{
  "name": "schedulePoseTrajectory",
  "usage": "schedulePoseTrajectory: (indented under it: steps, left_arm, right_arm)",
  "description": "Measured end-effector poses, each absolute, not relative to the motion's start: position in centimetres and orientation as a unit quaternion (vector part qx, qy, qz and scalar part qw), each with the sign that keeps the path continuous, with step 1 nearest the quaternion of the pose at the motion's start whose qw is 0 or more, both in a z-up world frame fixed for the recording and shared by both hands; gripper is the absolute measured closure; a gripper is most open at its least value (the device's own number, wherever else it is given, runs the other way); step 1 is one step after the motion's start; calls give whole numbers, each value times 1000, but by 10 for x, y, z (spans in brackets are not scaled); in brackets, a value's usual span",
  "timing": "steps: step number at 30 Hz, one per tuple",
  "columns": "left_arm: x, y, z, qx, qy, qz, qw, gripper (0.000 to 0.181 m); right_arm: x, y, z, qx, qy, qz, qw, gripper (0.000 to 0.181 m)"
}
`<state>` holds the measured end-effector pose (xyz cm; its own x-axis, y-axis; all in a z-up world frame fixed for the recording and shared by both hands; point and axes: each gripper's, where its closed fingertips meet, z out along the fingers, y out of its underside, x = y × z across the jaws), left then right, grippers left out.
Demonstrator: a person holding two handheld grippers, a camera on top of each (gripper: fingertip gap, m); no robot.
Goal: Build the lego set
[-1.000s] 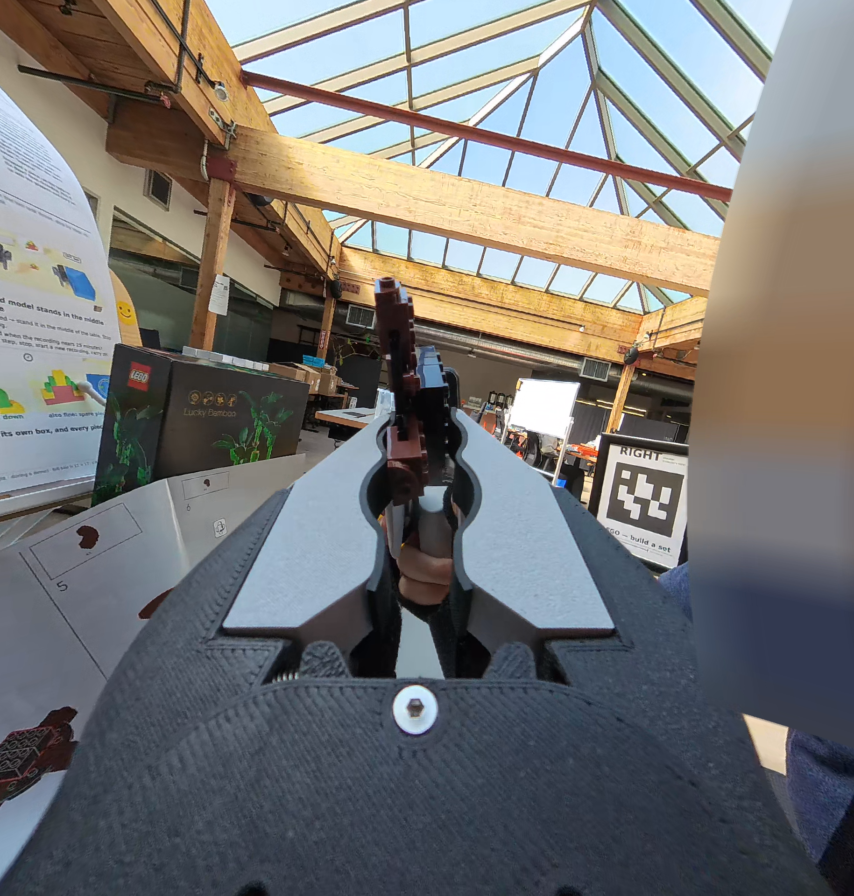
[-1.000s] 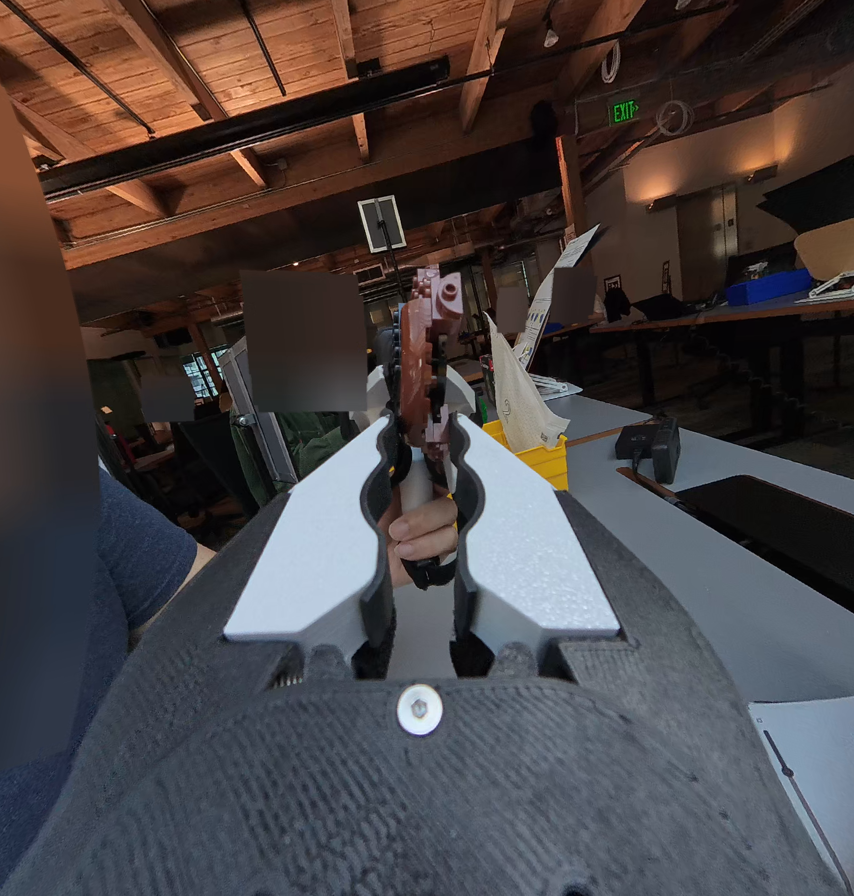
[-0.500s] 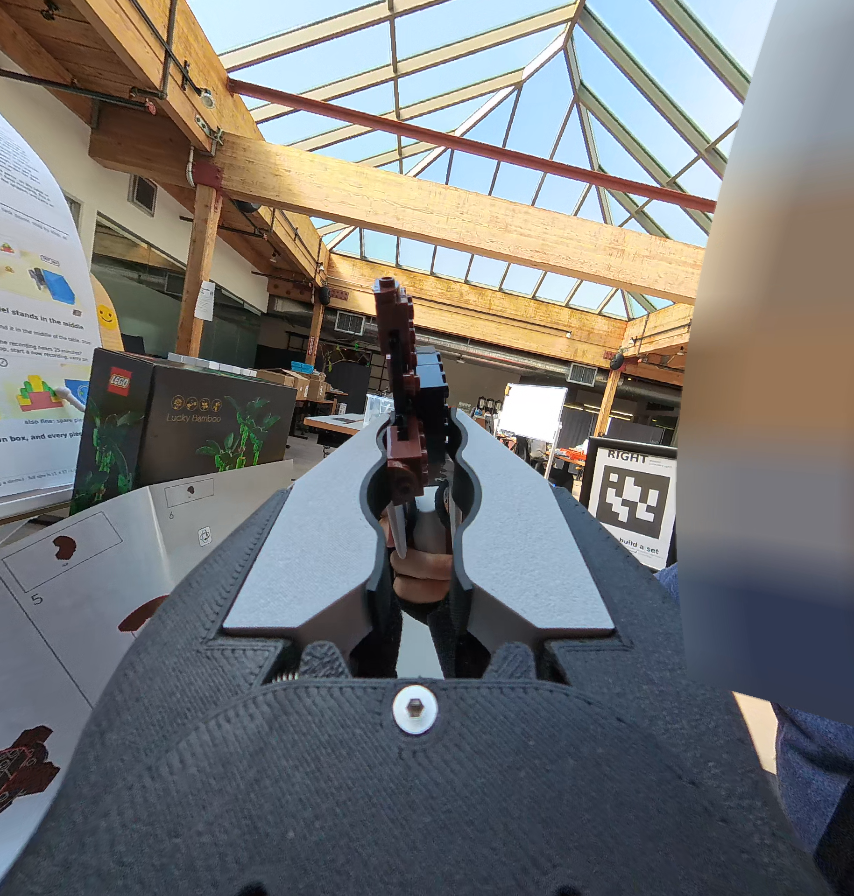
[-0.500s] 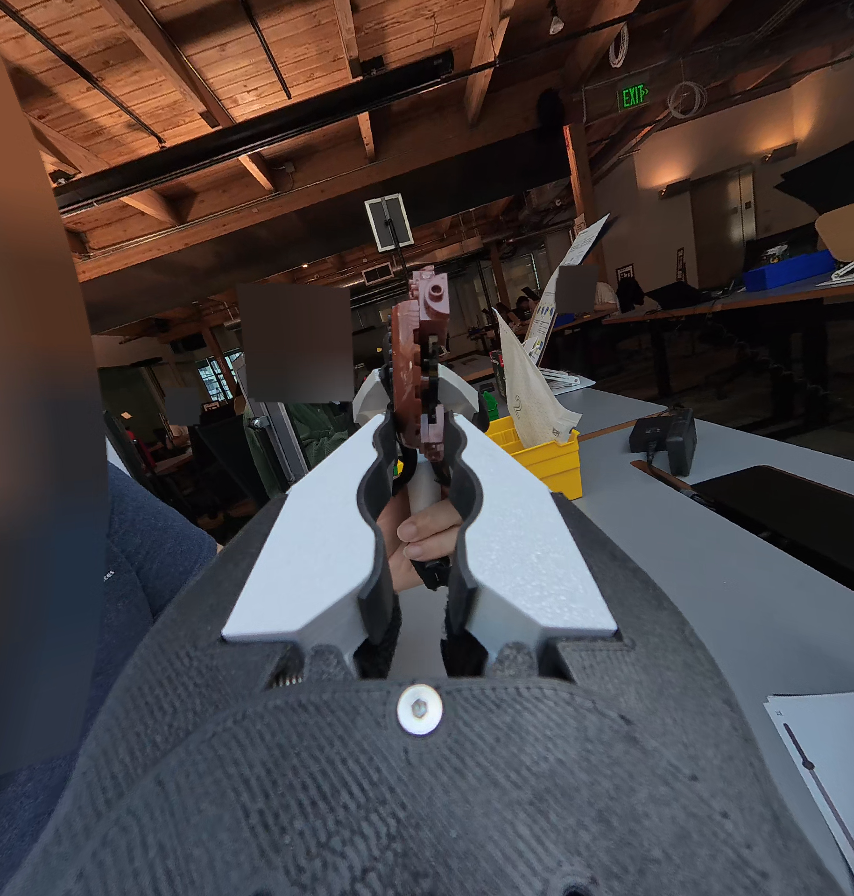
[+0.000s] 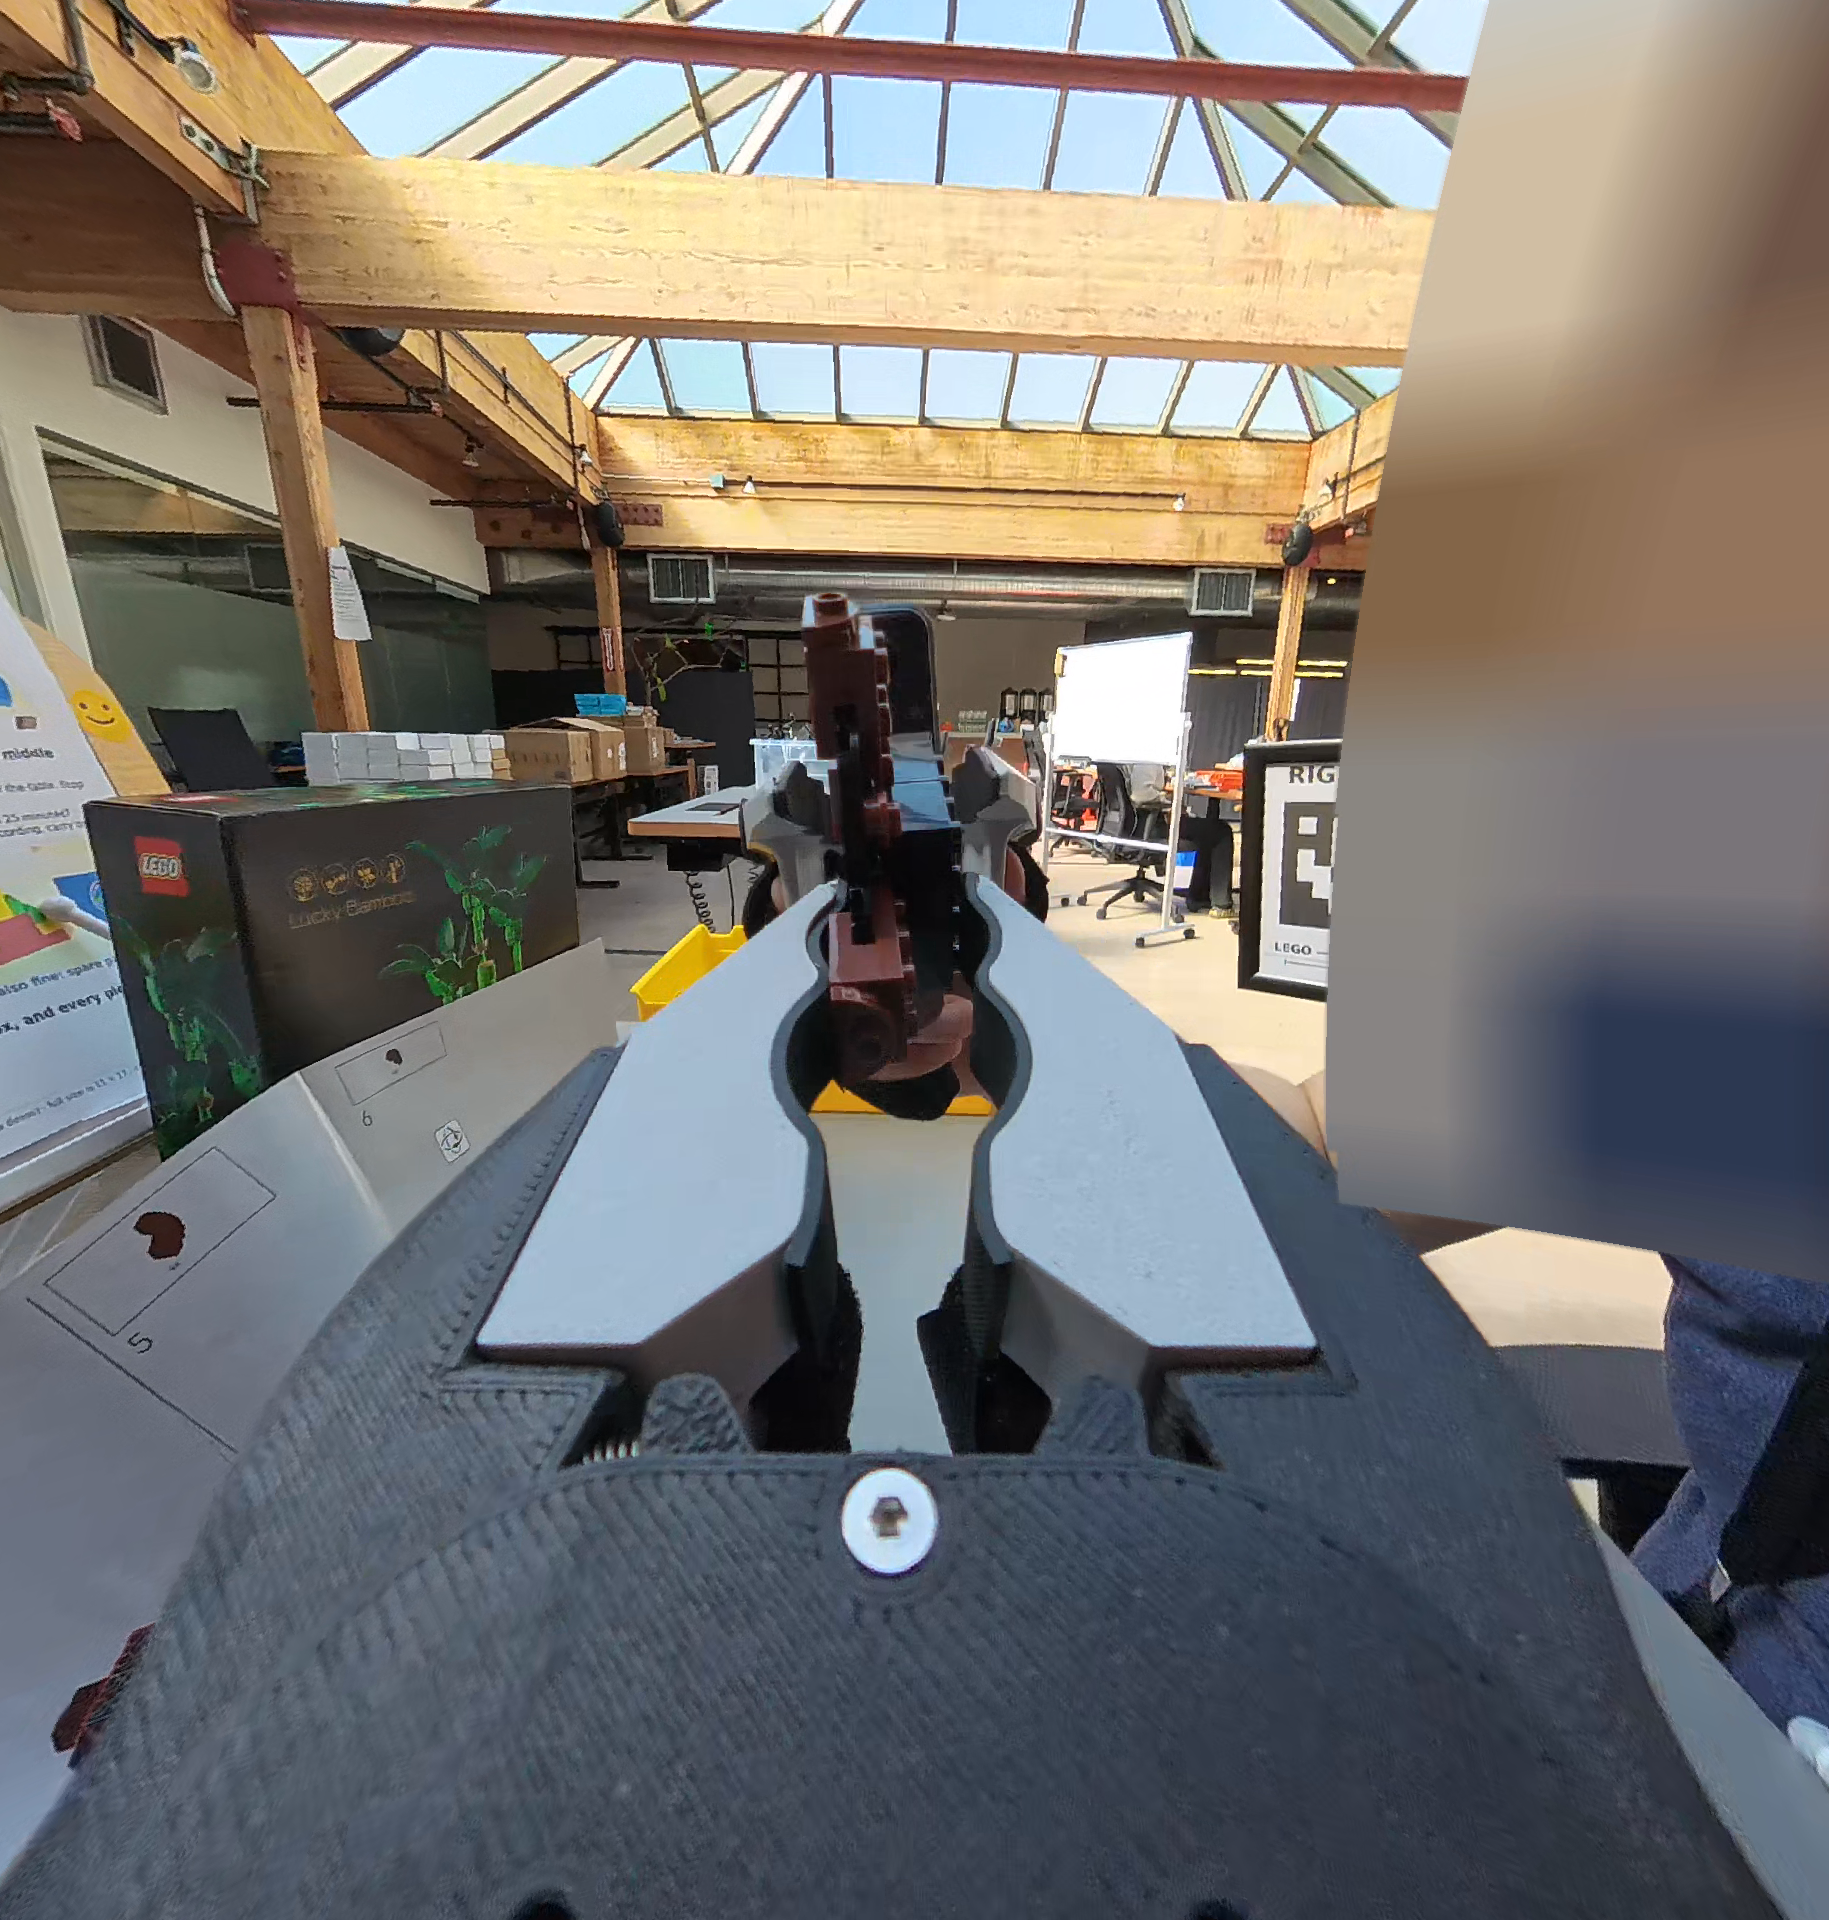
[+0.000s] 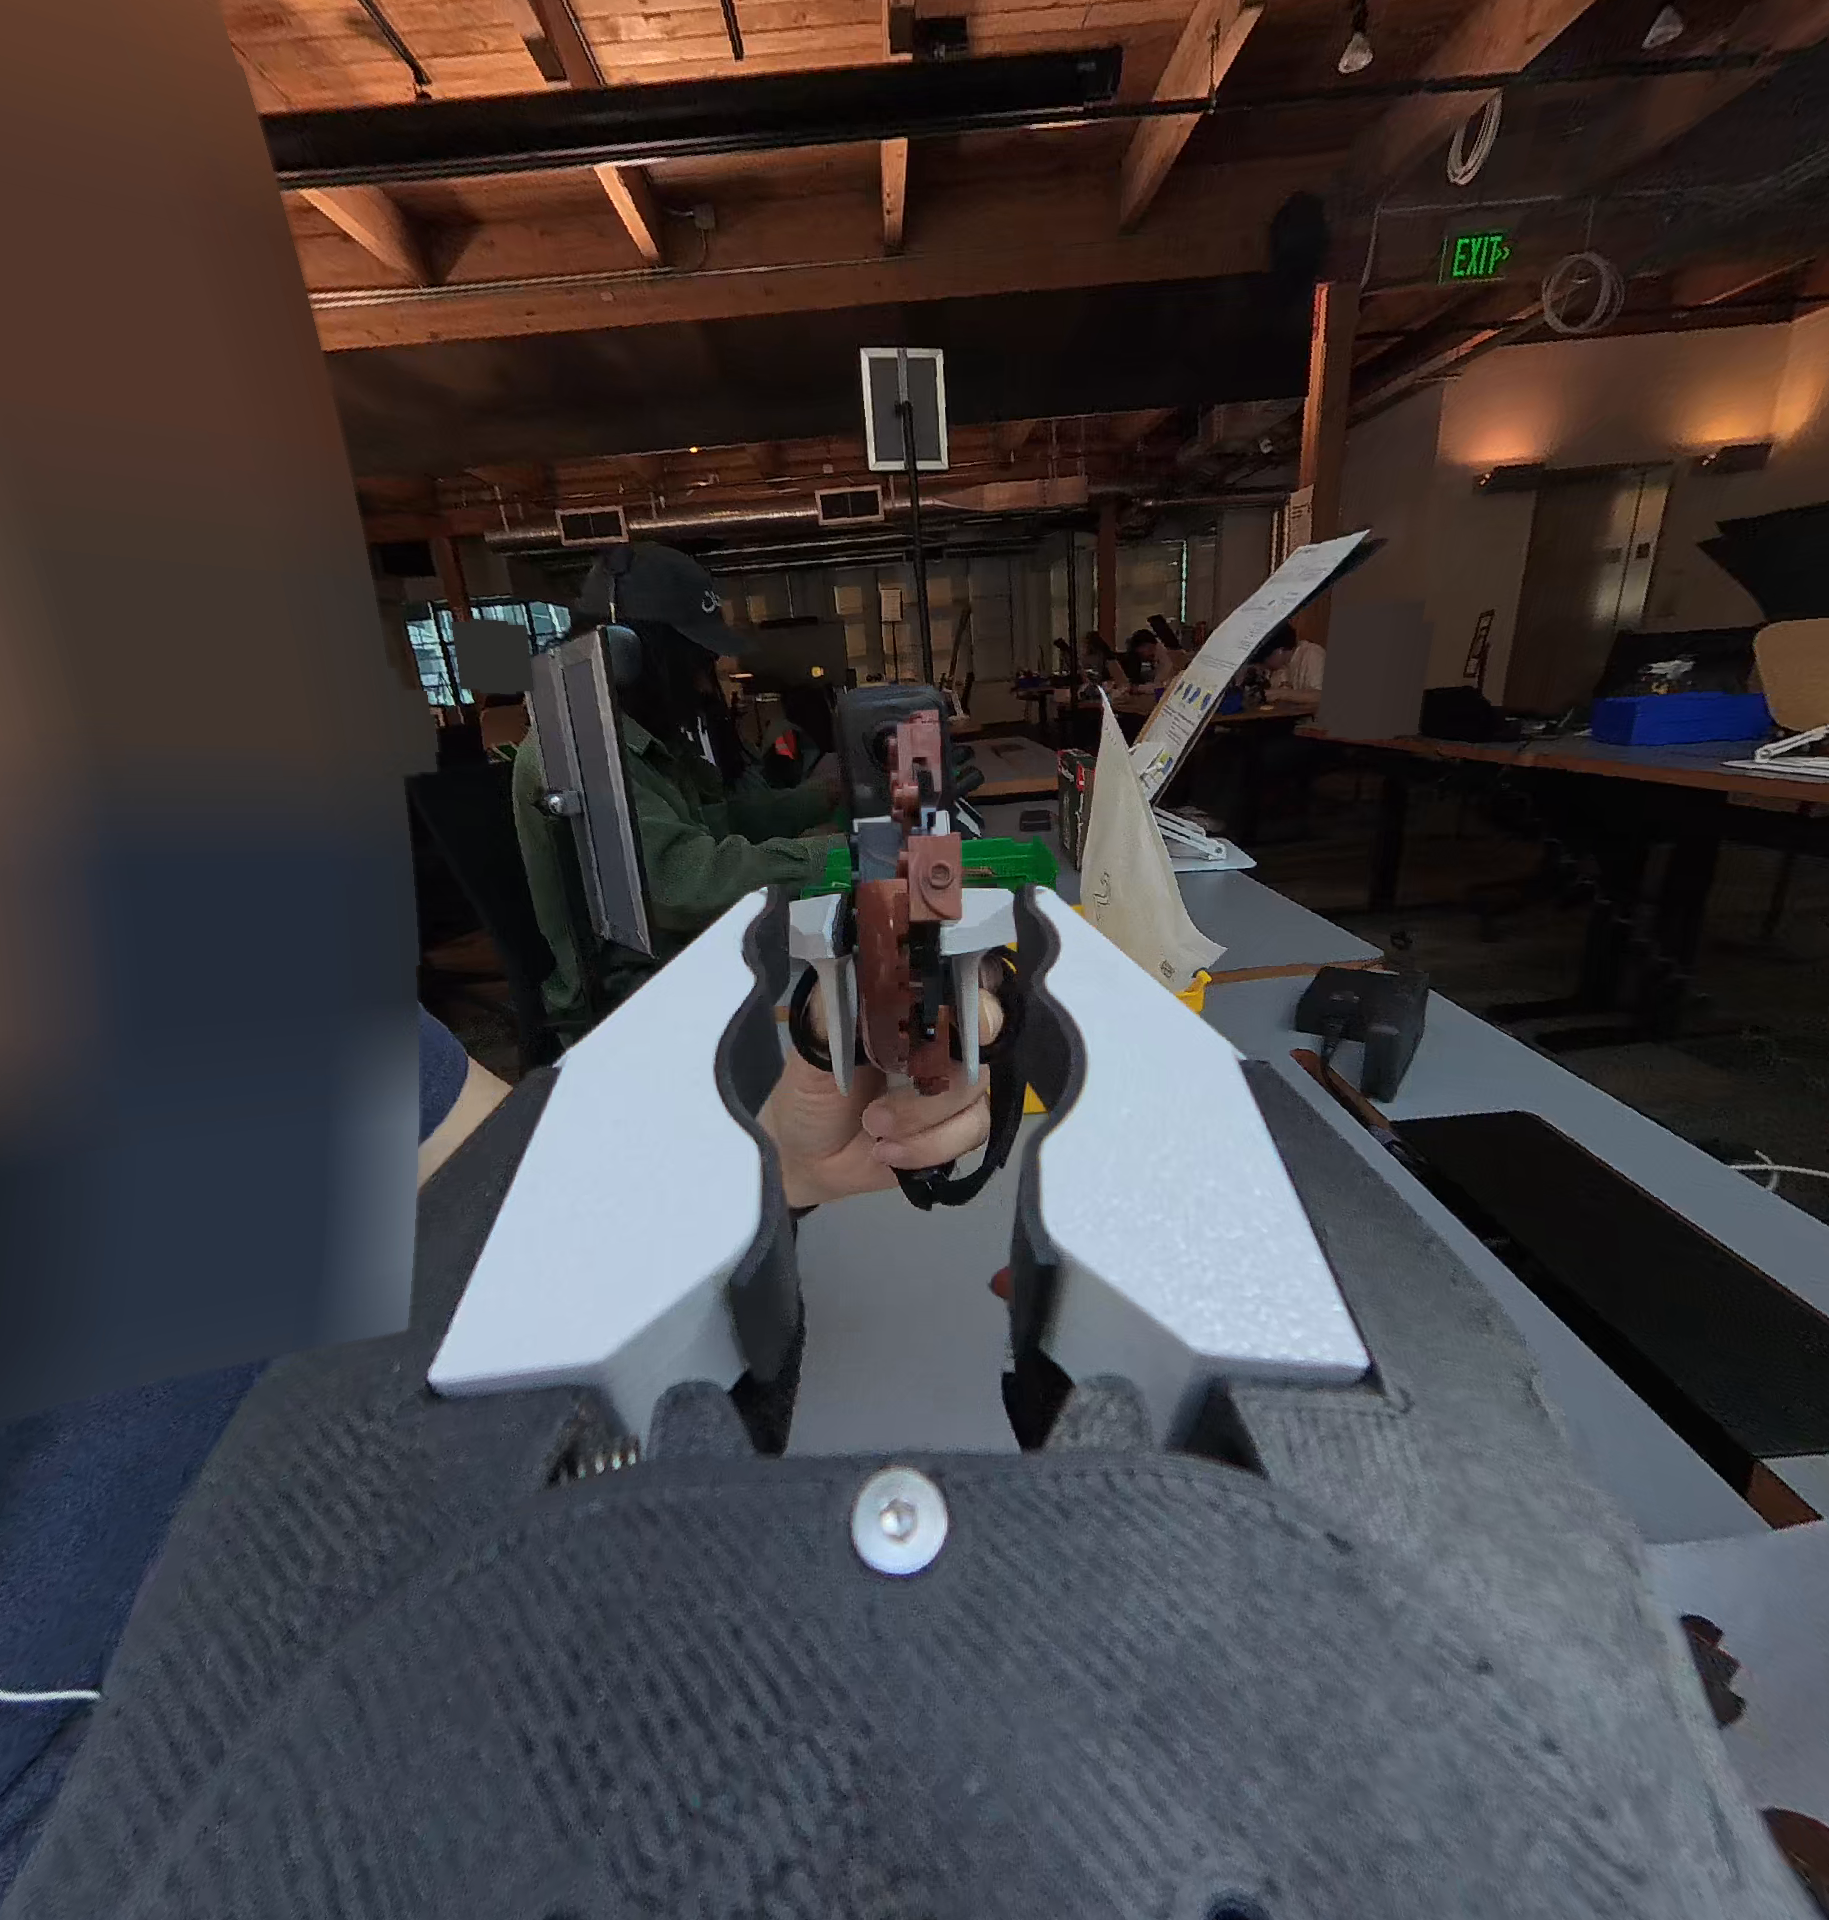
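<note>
Left tongs (image 5: 894, 935) clamp the brown-black lego model (image 5: 879, 831), held up above the counter (image 6: 1294, 925); right tongs (image 6: 899, 914) spread apart just before the model.

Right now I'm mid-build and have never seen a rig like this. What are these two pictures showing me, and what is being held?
There is no robot arm here. A person holds a hand-held gripper in each hand, and each one carries a camera that looks forward along its two grey fingers.

The left wrist view shows the left hand-held gripper shut on the brown and black lego assembly.

The right wrist view faces that assembly from the opposite side. The right hand-held gripper is open, its fingers spread wider than the assembly. Farther off, the left one holds the assembly, with the person's hand below it.

On the grey table are an open instruction booklet, a dark lego box and a yellow bin.

The blurred patches were added afterwards.
</note>
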<state>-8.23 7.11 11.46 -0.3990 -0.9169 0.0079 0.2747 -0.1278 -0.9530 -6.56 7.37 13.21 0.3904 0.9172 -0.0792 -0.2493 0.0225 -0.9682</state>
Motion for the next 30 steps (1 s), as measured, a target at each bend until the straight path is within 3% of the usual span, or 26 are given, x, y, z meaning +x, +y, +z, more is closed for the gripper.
schedulePoseTrajectory:
  steps: [4,18,19,20,21,25,30]
  left_arm:
    - [-79,64,111,-323,509,-667,438,164]
    - [-72,88,103,-384,452,-726,347,164]
    - [-72,90,103,-390,444,-737,328,164]
    - [-73,94,102,-399,429,-750,308,164]
    - [-73,102,101,-415,411,-760,286,164]
    - [-79,136,71,-517,361,-757,173,164]
    - [-94,160,35,-605,340,-711,115,164]
  right_arm:
    - [-69,71,127,-549,-340,422,636,162]
    - [-61,95,115,-567,-258,492,608,163]
    - [-60,96,113,-565,-262,497,604,157]
    - [-58,98,109,-572,-262,500,595,130]
    - [-55,99,101,-583,-271,501,580,120]
    - [-37,102,-1,-724,-375,377,440,155]
    - [-32,97,-107,-856,-399,229,236,151]
